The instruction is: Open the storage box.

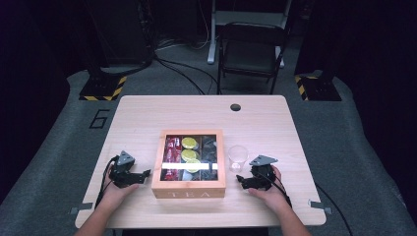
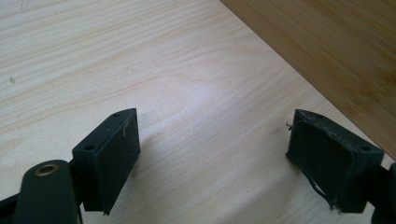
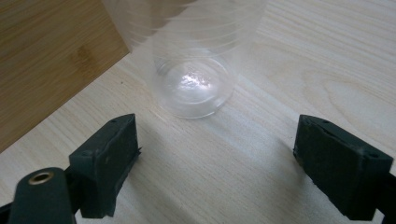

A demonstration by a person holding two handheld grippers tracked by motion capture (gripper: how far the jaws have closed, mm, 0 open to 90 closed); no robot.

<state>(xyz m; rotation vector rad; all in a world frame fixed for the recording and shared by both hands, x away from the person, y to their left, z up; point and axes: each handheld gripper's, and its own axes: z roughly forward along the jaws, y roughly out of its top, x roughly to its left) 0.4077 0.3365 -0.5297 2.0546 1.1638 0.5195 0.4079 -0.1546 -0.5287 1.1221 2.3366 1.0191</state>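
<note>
A wooden tea box [image 1: 188,189] with a glass lid sits in the middle of the table, with red, yellow and dark packets inside. A clear plastic cup [image 1: 237,158] stands upright just right of it. My left gripper [image 1: 146,173] rests on the table left of the box, open, nothing between its jaws; the box wall [image 2: 327,51] shows ahead to its right. My right gripper [image 1: 239,180] lies on the table right of the box, open and empty. The cup [image 3: 194,70] stands just beyond its jaws, the box wall [image 3: 46,60] at its left.
The light wooden table [image 1: 265,128] has a cable hole [image 1: 235,107] near its far edge. A black folding chair [image 1: 251,49] stands behind the table, and stand bases with yellow-black tape [image 1: 104,88] sit on the floor to both sides.
</note>
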